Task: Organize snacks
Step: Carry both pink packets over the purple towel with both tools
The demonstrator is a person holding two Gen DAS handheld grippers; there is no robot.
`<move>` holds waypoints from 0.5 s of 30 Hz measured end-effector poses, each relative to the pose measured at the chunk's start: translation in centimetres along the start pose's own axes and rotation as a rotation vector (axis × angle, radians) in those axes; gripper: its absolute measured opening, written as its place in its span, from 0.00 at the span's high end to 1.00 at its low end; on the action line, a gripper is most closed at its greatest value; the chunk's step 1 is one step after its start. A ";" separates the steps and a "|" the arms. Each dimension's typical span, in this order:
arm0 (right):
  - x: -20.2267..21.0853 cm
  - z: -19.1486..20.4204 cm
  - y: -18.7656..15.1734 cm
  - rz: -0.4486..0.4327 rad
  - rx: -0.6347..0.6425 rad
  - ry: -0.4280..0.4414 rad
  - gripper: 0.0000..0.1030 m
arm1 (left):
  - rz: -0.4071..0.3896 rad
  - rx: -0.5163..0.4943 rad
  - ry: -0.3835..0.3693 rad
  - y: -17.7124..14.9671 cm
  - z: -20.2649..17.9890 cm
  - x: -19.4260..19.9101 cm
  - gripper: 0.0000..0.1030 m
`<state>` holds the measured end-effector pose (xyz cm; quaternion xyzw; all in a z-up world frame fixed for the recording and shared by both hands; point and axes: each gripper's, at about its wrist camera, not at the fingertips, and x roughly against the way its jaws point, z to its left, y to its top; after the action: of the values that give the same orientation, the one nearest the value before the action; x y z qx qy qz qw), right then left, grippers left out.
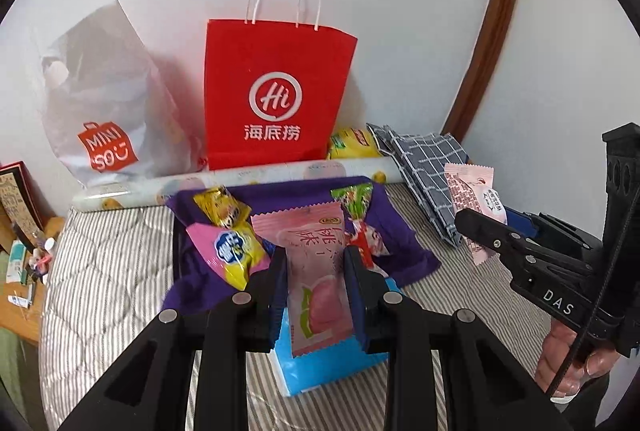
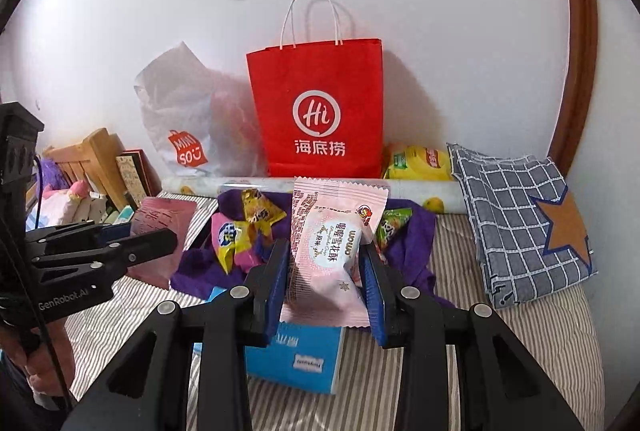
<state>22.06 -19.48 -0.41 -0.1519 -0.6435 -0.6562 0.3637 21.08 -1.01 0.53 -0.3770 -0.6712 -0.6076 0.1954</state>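
Striped bedding [image 1: 120,231] below white wall [image 2: 440,31]; both jaws clamped on pink snack packets [image 1: 316,271].

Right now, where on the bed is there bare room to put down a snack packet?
Free: the striped bedding between the purple cloth and the checked pillow, and the strip left of the cloth. Crowded: the purple cloth with its snacks, the blue box in front, and the wall side with the red paper bag and the roll.

The paper bag [image 2: 320,111] is red with a white logo. The cloth [image 1: 400,247] under the snacks is purple, the bed cover [image 2: 520,331] has grey and white stripes, and the box [image 2: 296,355] is blue.
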 end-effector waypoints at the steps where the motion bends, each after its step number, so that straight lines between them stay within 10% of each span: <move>1: -0.2 -0.1 0.2 0.001 -0.002 -0.002 0.66 | -0.001 0.001 0.002 0.2 0.1 -0.1 0.75; 15: -4.7 -0.9 4.1 -0.008 0.036 -0.016 0.66 | -0.018 -0.004 0.076 3.2 2.7 -3.3 0.75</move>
<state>28.29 -18.66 -0.63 -0.1481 -0.6587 -0.6447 0.3585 26.06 0.62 -0.23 -0.3481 -0.6653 -0.6246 0.2147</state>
